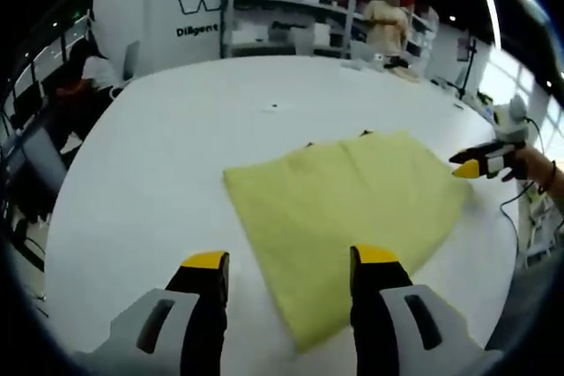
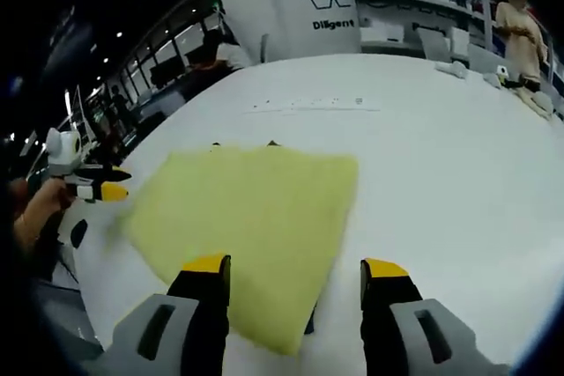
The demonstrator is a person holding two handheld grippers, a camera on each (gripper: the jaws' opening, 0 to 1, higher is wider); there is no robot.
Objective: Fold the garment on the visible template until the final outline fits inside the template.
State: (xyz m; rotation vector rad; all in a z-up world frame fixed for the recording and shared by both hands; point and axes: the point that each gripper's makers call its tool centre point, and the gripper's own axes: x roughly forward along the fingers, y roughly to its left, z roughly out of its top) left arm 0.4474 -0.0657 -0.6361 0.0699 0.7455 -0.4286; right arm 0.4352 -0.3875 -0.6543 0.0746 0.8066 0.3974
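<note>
I see the yellow garment [image 1: 348, 209] lying folded flat on the white table [image 1: 176, 156], with small dark template corners [image 1: 363, 134] peeking out at its far edge. My left gripper [image 1: 291, 261] hovers over its near edge, jaws wide and empty. My right gripper [image 2: 295, 266] hovers likewise over the cloth, jaws wide, holding nothing
</note>
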